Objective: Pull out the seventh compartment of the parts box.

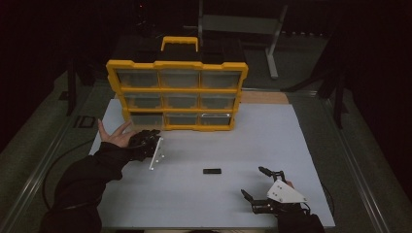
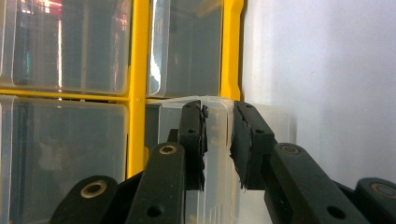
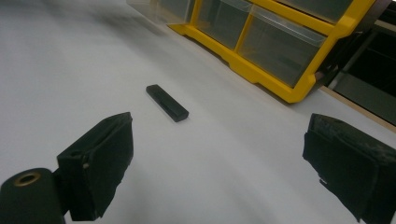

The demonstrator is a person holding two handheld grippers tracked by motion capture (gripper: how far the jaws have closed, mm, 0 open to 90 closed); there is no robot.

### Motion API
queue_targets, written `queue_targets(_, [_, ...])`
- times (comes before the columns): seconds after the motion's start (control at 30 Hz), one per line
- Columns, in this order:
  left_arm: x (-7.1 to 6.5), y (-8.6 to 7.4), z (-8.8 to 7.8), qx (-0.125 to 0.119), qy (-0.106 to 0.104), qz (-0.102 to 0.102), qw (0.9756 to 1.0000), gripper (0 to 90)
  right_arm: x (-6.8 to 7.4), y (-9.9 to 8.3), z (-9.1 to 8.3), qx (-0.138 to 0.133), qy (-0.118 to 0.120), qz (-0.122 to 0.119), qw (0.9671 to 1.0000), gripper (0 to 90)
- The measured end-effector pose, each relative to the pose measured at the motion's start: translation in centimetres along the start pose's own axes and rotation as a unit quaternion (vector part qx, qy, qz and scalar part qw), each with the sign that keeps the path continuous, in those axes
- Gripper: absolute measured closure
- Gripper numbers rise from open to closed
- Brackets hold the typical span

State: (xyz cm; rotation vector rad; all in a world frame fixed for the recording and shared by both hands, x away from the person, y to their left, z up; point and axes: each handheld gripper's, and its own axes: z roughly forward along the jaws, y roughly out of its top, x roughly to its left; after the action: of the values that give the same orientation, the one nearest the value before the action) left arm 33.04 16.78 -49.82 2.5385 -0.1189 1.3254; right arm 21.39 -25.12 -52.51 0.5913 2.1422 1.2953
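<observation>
Gripping the front of a clear drawer (image 2: pixel 217 140), the left gripper (image 2: pixel 218 140) had its jaws closed narrowly on the plastic at the lower left corner of the yellow organizer (image 1: pixel 177 90), which stood at the far edge of the white table (image 1: pixel 252 141). Near the front right corner, the right gripper (image 1: pixel 256 183) hovered with jaws wide and nothing between them. A small black bar (image 1: pixel 212 171) lay near the table's middle, well apart from both.

White table (image 1: pixel 291 145) with yellow drawer organizer (image 1: pixel 177 92), black bar (image 1: pixel 212 171)
</observation>
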Motion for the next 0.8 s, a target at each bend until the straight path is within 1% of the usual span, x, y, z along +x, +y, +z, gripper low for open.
queue_targets(0.07, [0.0,0.0,0.0,0.001,-0.003,0.003,1.0000,74.0,0.0,0.0,0.0,0.000,0.000,0.000,1.0000,8.7])
queue_targets(0.13, [0.0,-0.1,-0.1,-0.002,0.000,0.013,0.9999,72.7,0.0,0.0,0.0,0.000,-0.001,0.001,1.0000,8.6])
queue_targets(0.17, [-0.1,0.0,-0.1,0.000,0.005,0.005,1.0000,67.3,0.0,0.0,0.0,0.000,-0.001,0.001,1.0000,8.6])
queue_targets(0.2, [-0.1,0.0,-0.1,0.000,0.005,0.005,1.0000,58.9,0.0,0.0,0.0,0.000,-0.001,0.001,1.0000,8.6])
queue_targets(0.23, [-0.1,0.0,-0.2,0.003,0.009,-0.013,0.9999,48.2,0.0,0.0,0.0,0.000,-0.001,0.001,1.0000,8.6])
queue_targets(0.27, [-0.1,0.0,-0.4,-0.004,0.013,-0.032,0.9994,42.7,0.0,0.0,0.0,0.000,-0.001,0.001,1.0000,8.6])
queue_targets(0.3, [0.0,0.1,-0.6,-0.009,0.012,-0.045,0.9989,37.1,0.0,0.0,0.0,0.000,-0.001,0.001,1.0000,8.7])
queue_targets(0.4, [0.4,0.1,-1.0,-0.022,0.004,-0.080,0.9965,25.8,0.0,0.0,0.0,0.000,-0.001,0.000,1.0000,8.6])
queue_targets(0.43, [0.5,0.1,-1.2,-0.028,0.001,-0.093,0.9952,24.2,0.0,0.0,0.0,0.000,-0.001,0.000,1.0000,8.6])
queue_targets(0.47, [0.7,0.1,-1.4,-0.030,0.002,-0.102,0.9943,23.4,0.0,0.0,0.0,0.000,-0.001,0.000,1.0000,8.6])
queue_targets(0.5, [0.8,0.1,-1.5,-0.030,0.003,-0.114,0.9930,20.1,0.0,0.0,0.0,0.000,-0.001,0.001,1.0000,8.6])
queue_targets(0.57, [1.1,0.1,-1.8,-0.031,0.006,-0.132,0.9908,16.2,0.0,0.0,0.0,0.000,-0.002,0.001,1.0000,8.6])
queue_targets(0.6, [1.3,0.0,-1.9,-0.035,0.004,-0.144,0.9889,14.1,0.0,0.0,0.0,0.000,-0.001,0.001,1.0000,8.6])
queue_targets(0.63, [1.5,0.0,-2.0,-0.040,0.002,-0.159,0.9864,13.2,0.0,0.0,0.0,0.000,-0.001,0.001,1.0000,8.6])
queue_targets(0.67, [1.6,0.0,-2.2,-0.048,-0.004,-0.177,0.9830,10.5,0.0,0.0,0.0,0.000,-0.001,0.000,1.0000,8.6])
queue_targets(0.7, [1.9,0.0,-2.3,-0.052,-0.012,-0.190,0.9803,7.5,0.0,0.0,0.0,0.000,-0.001,0.001,1.0000,8.7])
queue_targets(0.73, [2.1,0.0,-2.4,-0.054,-0.019,-0.205,0.9771,1.8,0.0,0.0,0.0,0.000,-0.001,0.000,1.0000,8.6])
queue_targets(0.8, [2.5,0.0,-2.7,-0.067,-0.030,-0.236,0.9689,0.0,0.0,0.0,0.0,0.000,-0.001,0.001,1.0000,8.7])
